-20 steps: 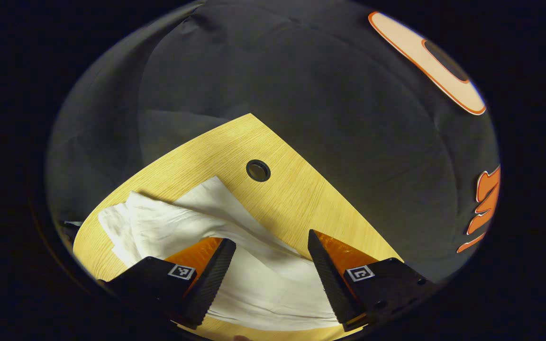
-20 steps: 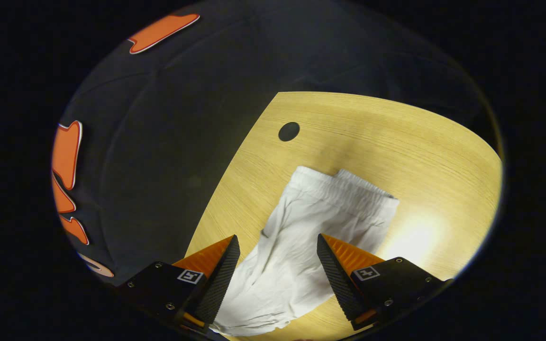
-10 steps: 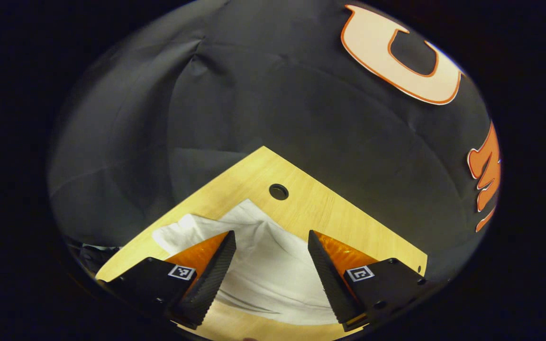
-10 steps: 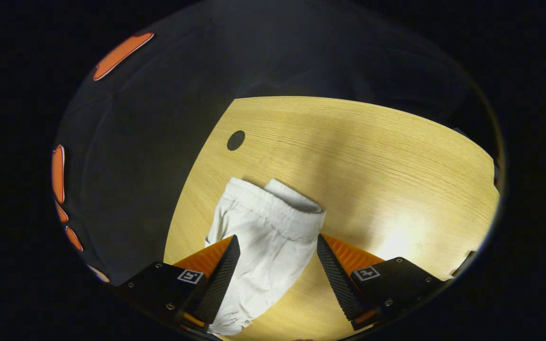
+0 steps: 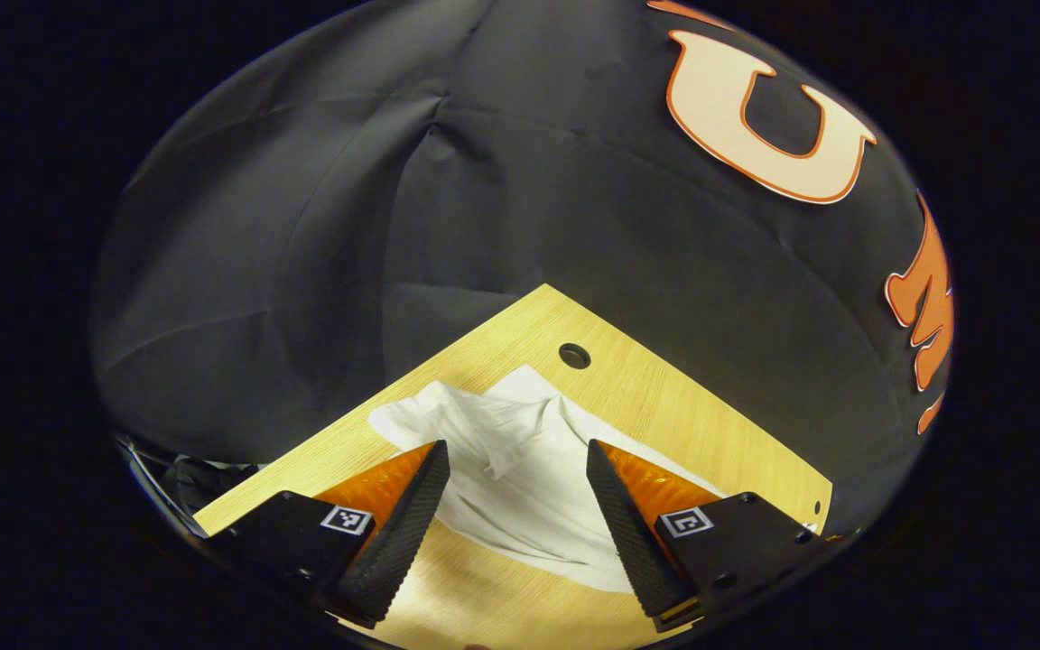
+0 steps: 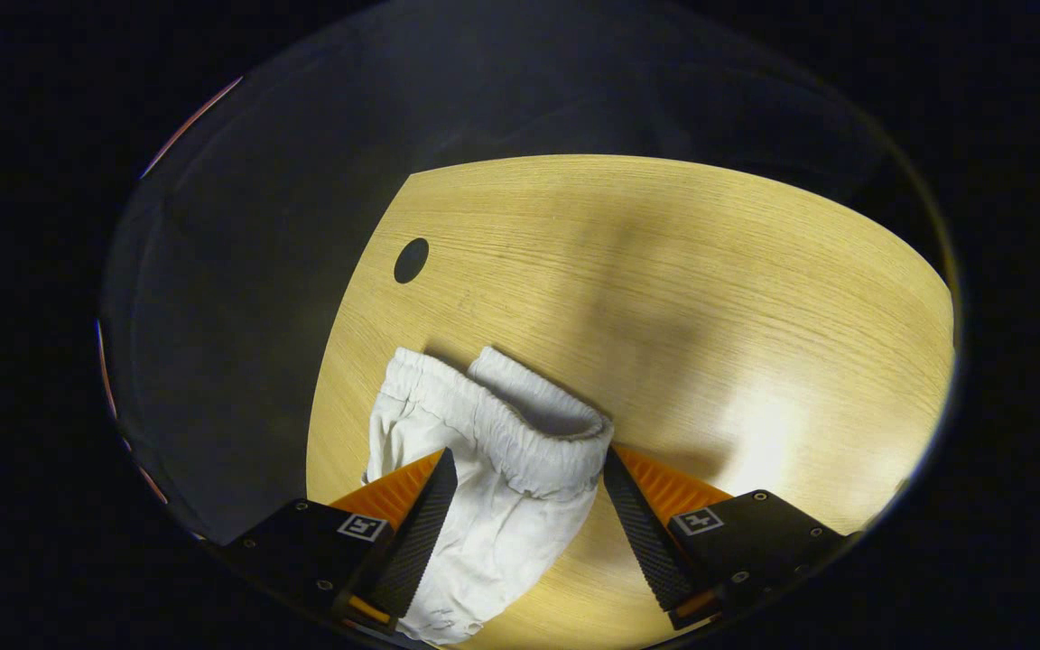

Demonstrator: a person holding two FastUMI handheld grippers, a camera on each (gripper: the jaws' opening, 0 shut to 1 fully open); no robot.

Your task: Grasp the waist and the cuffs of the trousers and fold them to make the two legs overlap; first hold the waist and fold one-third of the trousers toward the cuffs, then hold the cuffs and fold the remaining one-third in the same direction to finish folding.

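The trousers (image 6: 484,469) are plain white all over, with no print, and the gathered waistband (image 6: 520,424) is the same white. They show white in the left gripper view as well (image 5: 520,460). The worktop (image 6: 664,271) is pale yellow wood with fine straight grain lines, and a round dark hole (image 6: 411,260) sits in it. The booth wall (image 5: 529,181) is black cloth.

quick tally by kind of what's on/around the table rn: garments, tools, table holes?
White trousers: 1
Tools: 2, the left tool and the right tool, both open over the trousers
Wooden table: 1
Round holes in the table top: 1
Total: 5
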